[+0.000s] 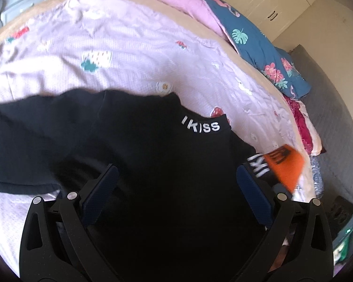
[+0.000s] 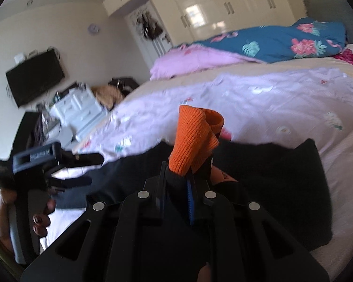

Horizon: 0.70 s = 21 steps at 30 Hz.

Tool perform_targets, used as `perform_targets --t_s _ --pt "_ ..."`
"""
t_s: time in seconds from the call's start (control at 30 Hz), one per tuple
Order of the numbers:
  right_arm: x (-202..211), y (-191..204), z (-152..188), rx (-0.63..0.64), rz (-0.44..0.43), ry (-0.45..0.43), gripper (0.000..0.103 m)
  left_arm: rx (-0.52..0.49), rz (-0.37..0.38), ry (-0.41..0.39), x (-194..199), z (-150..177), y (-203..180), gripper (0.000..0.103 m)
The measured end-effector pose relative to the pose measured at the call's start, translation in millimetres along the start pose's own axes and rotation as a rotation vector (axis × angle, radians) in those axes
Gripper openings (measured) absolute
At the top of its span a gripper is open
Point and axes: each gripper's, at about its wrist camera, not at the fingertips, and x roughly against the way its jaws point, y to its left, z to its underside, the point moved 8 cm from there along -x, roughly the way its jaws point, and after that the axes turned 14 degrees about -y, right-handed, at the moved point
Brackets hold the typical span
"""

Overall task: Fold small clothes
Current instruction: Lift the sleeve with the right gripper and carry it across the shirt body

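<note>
- Working over a bed (image 1: 254,68) covered by a lilac sheet (image 1: 134,47) printed with strawberries and small flowers; sheet is rumpled.
- Far side of the bed: pink blanket (image 2: 195,58) with a teal floral quilt (image 2: 277,40) piled against it.
- Room: glossy cream wardrobes (image 2: 223,7) behind the bed, wall-mounted TV (image 2: 34,77) to the left in the right wrist view, white drawer unit (image 2: 78,108) below it.
- Black garment (image 1: 138,145) lies spread on the sheet, white "IKISS" lettering on its neck band, one sleeve reaching to the left in the left wrist view.
- Its other end carries an orange ribbed cuff (image 2: 195,138) with black print, lifted off the sheet.
- My right gripper (image 2: 177,176) has its jaws pinched tight on the fabric just below the cuff; the cuff stands up above the fingertips, folded over on itself.
- My left gripper (image 1: 176,176) hovers over the black garment body with its jaws spread wide, blue pads (image 1: 101,192) on either side, nothing between them.
- Left gripper also shows in the right wrist view at the left edge, my hand (image 2: 38,213) on its handle; that part is motion-blurred.
</note>
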Motion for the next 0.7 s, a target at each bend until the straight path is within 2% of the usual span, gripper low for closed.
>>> perform_targets --t_s 0.13,0.23,0.3,0.4,0.57,0.7 --pt "-15 11 24 -0.003 -0.028 0.089 0.015 0.025 -0.002 0.023 -8 7 10 0.094" --pt "-22 15 36 -0.022 -0.066 0.156 0.022 0.051 0.007 0.049 -13 14 15 0.094" --pt "-20 19 36 -0.045 -0.098 0.174 0.037 0.057 0.005 0.058 -15 18 18 0.094" --pt "-14 19 29 -0.096 -0.150 0.169 0.044 0.059 0.006 0.068 -16 23 20 0.094" --pt "-4 -6 13 -0.124 -0.085 0.126 0.045 0.038 0.016 0.101 -21 36 17 0.092" --pt "3 -29 6 -0.130 -0.002 0.102 0.045 0.015 0.058 0.147 -28 57 5 0.077"
